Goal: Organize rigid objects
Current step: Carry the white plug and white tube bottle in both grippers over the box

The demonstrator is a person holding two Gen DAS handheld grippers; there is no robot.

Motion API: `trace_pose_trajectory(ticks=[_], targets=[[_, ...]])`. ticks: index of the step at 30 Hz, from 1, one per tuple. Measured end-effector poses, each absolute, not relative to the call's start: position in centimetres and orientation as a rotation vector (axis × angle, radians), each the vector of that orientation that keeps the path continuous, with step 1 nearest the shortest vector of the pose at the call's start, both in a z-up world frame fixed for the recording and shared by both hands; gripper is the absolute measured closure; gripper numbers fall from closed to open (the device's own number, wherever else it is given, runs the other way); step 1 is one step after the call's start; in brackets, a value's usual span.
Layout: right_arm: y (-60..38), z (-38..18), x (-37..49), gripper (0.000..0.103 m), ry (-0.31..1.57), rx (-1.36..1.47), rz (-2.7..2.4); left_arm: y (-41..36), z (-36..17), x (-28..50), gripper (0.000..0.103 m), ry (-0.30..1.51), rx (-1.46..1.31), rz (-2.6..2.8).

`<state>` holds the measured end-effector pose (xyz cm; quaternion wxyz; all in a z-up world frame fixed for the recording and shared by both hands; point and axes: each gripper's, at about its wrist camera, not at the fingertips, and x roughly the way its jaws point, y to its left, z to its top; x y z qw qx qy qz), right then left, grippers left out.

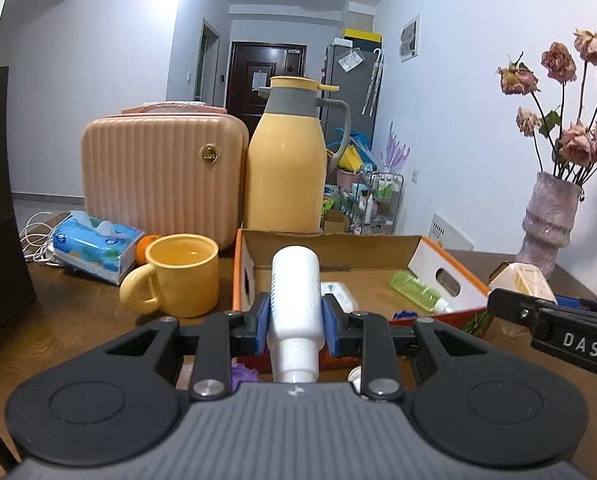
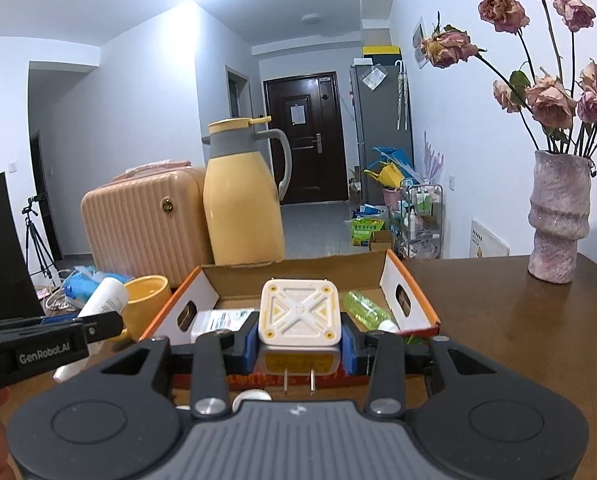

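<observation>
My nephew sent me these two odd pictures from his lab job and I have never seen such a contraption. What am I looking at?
A person holds two hand-held grippers, each with a camera looking along its fingers. One picture is from the left gripper, clamped on a white bottle. The other is from the right gripper, clamped on a white plug adapter. Ahead, on a brown table, is an open cardboard box holding a green bottle. Nearby stand a yellow mug, yellow jug and vase.
</observation>
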<state>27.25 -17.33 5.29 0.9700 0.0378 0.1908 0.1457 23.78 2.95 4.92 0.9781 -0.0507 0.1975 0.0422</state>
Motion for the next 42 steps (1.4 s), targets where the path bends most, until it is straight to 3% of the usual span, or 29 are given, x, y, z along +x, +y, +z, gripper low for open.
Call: trace_pose_trajectory(ticks=[42], targets=[[-16.9,4.7,38.1,0.065,0.414,0.068,0.286,1.6,4.7,34.7,0.075,0.406,-0.122,0.099]])
